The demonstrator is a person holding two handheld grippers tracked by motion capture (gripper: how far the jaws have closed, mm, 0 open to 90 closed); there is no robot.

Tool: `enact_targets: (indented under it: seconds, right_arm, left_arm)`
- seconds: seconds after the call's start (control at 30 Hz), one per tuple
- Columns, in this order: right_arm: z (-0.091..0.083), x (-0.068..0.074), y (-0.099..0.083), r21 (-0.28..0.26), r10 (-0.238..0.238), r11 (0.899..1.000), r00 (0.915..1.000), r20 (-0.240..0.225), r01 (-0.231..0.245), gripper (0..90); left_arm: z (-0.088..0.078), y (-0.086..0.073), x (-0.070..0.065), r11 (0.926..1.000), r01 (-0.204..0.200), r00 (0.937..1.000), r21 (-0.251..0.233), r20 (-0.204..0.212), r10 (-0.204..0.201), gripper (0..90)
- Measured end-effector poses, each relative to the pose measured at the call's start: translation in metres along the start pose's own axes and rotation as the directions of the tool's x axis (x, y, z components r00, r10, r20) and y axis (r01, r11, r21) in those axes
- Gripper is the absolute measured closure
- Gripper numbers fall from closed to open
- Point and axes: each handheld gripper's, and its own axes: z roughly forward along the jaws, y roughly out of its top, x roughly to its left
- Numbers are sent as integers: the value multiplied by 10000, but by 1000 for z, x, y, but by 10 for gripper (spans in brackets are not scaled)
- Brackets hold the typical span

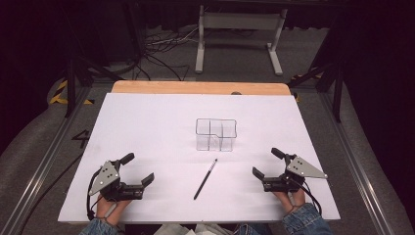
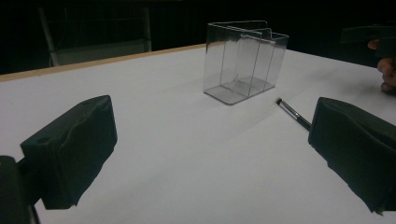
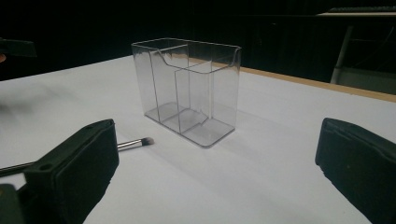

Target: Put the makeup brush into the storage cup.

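We see the brush (image 1: 205, 178) lying flat on the table (image 1: 147, 127), between our two grippers and just near of the clear box (image 1: 216, 134). Its long axis runs from near-left to far-right, tip toward the box. The left gripper (image 1: 138, 170) and right gripper (image 1: 265, 163) both have jaws open and empty, about equally near.

The white surface (image 1: 161, 127) is brightly and evenly lit from above, close to washing out in the high view; everything beyond the surface falls into near-black; the clear organizer (image 1: 216, 134) throws only a faint soft shadow toward the near edge of the surface; in both gripper views the near black jaws are soft and dim, while the organizer stays fairly sharp with pale glints on its walls.
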Motion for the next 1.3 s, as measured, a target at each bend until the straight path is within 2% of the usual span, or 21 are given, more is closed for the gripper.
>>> enact_targets:
  seconds: [0.17,0.23,0.37,0.5,0.63,0.77,0.83,0.87,0.97,1.17,1.3]
  right_arm:
    - [0,-1,0,38,55,10000,10000,6,-55,0]
    - [0,-1,0,1,46,10000,10000,14,-46,0]
    - [0,-1,0,18,88,10000,9999,63,-89,0]
    - [0,-2,0,-11,59,10000,9999,125,-58,0]
    - [0,-1,0,-27,42,10000,9999,130,-41,0]
    - [-1,-1,0,25,101,9999,9999,132,-101,0]
    - [-1,-1,0,27,95,10000,9995,312,-96,0]
    - [-2,-2,0,12,69,10000,9991,428,-70,0]
    - [-2,-4,0,92,303,9995,9983,489,-308,0]
    - [-1,-4,-1,109,400,9991,9984,388,-405,0]
    - [-1,-6,-1,185,652,9976,9970,414,-660,0]
  left_arm:
    - [0,2,-1,9998,34,9999,200,-118,-31,6]
    - [1,6,-1,9997,172,9998,193,53,-173,3]
    - [1,10,-2,9995,297,9994,41,161,-298,3]
    - [-1,24,-4,9978,562,9979,-356,353,-549,2]
    - [-1,30,-4,9970,661,9967,-390,507,-641,2]
    - [3,39,-6,9978,632,9935,-207,963,-609,1]
    - [7,44,-9,9972,742,9864,0,1469,-734,0]
    - [11,48,-13,9980,632,9849,60,1611,-633,0]
    - [18,53,-18,9993,373,9859,94,1629,-383,0]
    - [32,62,-24,9991,419,9884,74,1456,-425,0]
    - [39,66,-27,9993,356,9891,118,1423,-369,2]
